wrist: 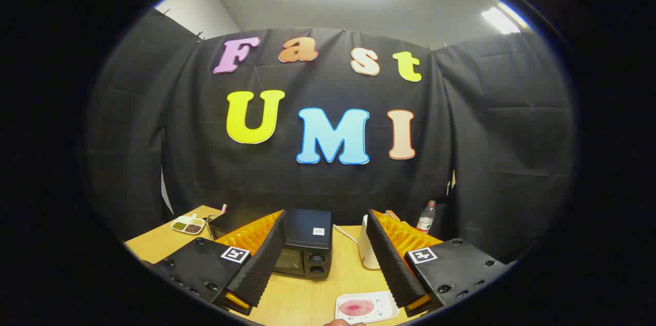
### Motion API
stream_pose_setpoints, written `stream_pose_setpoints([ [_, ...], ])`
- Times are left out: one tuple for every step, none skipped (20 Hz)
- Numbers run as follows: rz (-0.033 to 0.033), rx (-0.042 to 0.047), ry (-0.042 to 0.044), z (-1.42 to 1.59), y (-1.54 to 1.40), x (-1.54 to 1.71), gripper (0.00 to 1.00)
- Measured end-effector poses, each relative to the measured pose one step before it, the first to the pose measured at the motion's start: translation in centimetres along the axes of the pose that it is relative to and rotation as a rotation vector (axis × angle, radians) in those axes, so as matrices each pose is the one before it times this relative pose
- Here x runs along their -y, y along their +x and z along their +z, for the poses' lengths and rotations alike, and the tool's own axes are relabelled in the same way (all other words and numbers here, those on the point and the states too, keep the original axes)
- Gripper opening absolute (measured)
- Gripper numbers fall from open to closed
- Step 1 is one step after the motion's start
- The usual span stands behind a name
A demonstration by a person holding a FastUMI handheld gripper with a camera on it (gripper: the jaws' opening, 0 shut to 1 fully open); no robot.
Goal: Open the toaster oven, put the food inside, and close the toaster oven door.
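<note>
We see the claw [325, 277] held above the wooden bench [307, 300], its two fingers spread wide apart with nothing between them. The black toaster oven [303, 244] stands on the bench just ahead of the fingers, in the gap between them and closer to the left one, which hides part of its front. Its door appears closed, and two round knobs [317, 263] sit one above the other on the right side of its front.

Near the bench's front edge, just inside the right finger, lies a white square plate [382, 301] carrying a round pinkish piece of food [356, 308]. A fingertip of a person's hand [342, 323] shows at the plate's near edge.

A white appliance [367, 251] stands to the right of the toaster oven, partly hidden behind the right finger, with a white cable [346, 234] running back from it. Farther back toward the right rear corner we see a clear bottle with a red cap [425, 217]. Toward the left rear corner sits a white divided dish [188, 224] holding small dark and pale portions.
</note>
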State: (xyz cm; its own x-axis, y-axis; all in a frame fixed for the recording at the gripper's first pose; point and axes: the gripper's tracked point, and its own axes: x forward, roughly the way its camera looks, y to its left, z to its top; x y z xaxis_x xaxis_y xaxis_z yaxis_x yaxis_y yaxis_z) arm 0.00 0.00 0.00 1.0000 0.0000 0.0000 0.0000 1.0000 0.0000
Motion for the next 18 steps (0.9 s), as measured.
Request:
stream_pose_setpoints([
  [0.00098, -0.00616, 0.00305, -0.191, -0.204, 0.081, 0.96],
  [-0.00619, -0.00492, -0.00320, -0.282, -0.210, 0.403, 0.96],
  [-0.01022, 0.00221, -0.00427, 0.004, -0.150, 0.418, 0.96],
  [-0.00606, 0.00377, -0.00121, 0.027, -0.190, 0.199, 0.96],
  [-0.00252, -0.00221, 0.00184, -0.090, -0.031, 0.094, 0.96],
  [-0.00057, -0.00391, 0.00469, -0.128, -0.103, -0.077, 0.96],
  [-0.00133, -0.00411, 0.00582, -0.058, -0.061, -0.040, 0.96],
  [-0.00297, -0.00492, 0.00633, -0.176, -0.102, -0.062, 0.96],
  [0.00081, -0.00282, 0.00739, 0.001, -0.049, -0.208, 0.96],
  [0.00323, 0.00081, 0.00507, -0.052, -0.075, -0.402, 0.96],
  [-0.00002, -0.00062, -0.00284, 0.012, 0.002, -0.288, 0.96],
  [-0.00253, -0.00220, -0.00675, -0.106, -0.124, -0.129, 0.96],
  [0.00334, 0.00021, -0.00403, 0.031, -0.150, -0.276, 0.96],
  [0.00275, 0.00221, -0.00136, -0.135, -0.181, -0.297, 0.96],
  [0.00223, 0.00439, 0.00017, 0.065, -0.097, -0.152, 0.96],
  [0.00268, 0.00157, 0.00008, 0.004, -0.022, -0.278, 0.96],
  [0.00553, -0.00909, -0.00062, -0.213, 0.085, -0.336, 0.96],
  [0.00716, -0.00517, -0.00078, -0.191, -0.096, -0.240, 0.96],
])
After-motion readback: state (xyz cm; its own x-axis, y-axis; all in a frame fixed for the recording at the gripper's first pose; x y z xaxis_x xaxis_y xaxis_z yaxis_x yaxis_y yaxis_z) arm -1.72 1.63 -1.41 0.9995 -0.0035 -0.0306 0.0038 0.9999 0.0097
